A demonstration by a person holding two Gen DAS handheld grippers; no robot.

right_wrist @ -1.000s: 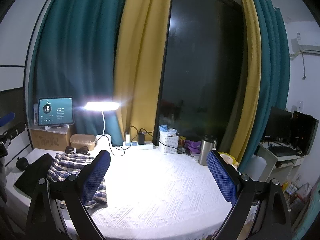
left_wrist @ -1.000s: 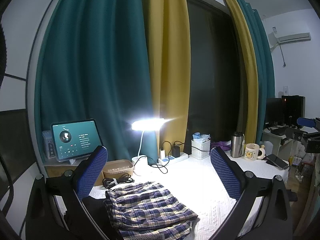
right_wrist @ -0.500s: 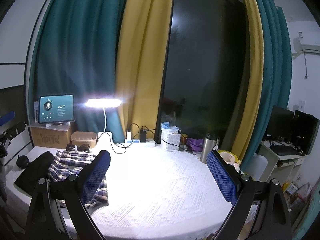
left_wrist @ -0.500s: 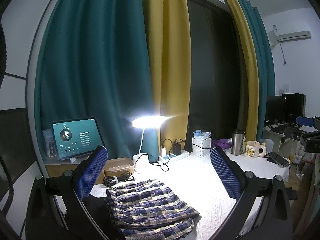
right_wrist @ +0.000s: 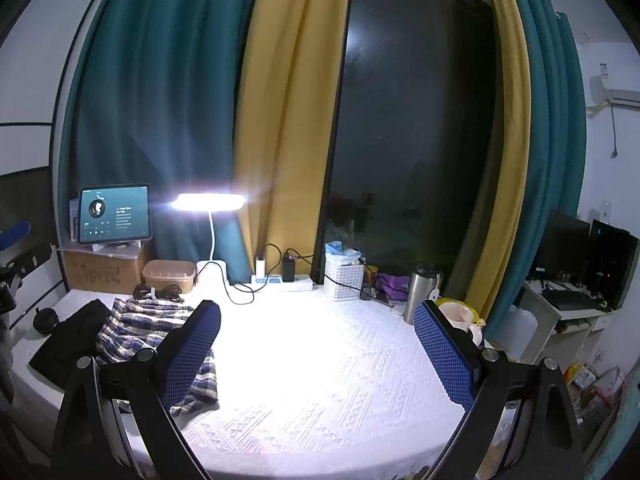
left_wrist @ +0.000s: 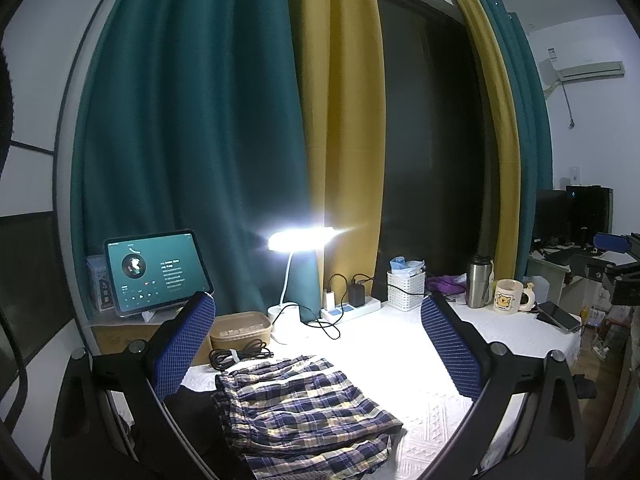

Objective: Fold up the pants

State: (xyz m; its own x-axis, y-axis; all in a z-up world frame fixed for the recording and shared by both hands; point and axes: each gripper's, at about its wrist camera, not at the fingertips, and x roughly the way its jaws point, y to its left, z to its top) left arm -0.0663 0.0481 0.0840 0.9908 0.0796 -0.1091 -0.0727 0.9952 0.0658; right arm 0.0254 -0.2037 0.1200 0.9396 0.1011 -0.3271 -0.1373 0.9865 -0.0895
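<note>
Our right gripper, jaws wide apart, nothing between blue pads. Plaid pants folded at left on white textured cloth, partly over dark garment. Lit lamp and tablet far left.

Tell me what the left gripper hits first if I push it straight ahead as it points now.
Probably nothing close: the open left gripper aims above the plaid pants. Next in line looks like the desk lamp and curtain, though depth is unclear.
</note>
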